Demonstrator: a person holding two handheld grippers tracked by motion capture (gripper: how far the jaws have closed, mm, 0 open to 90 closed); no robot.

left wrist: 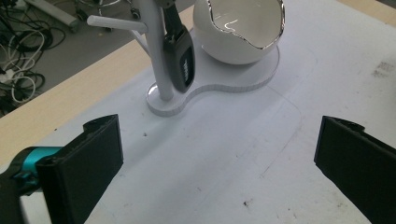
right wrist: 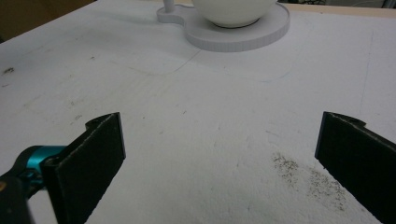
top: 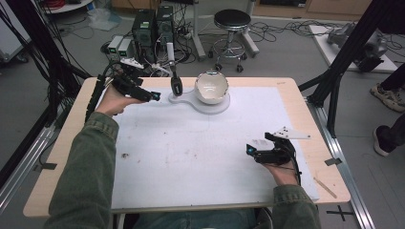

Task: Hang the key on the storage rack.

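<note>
A glossy white egg-shaped bowl (left wrist: 243, 32) with a jagged silver rim sits on a white stand (left wrist: 219, 86); both claws gape, released.

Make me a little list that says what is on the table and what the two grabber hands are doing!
table cover: white sheet on a wooden table
stand: white base with an upright white post
bowl: white egg-shaped bowl with a jagged shiny rim, sitting on the base
hanging thing: dark key fob hanging beside the post
left gripper: open, holding nothing, close to the stand
right gripper: open, holding nothing, over bare sheet, far from the stand
marks: dark specks on the sheet by the right gripper
</note>
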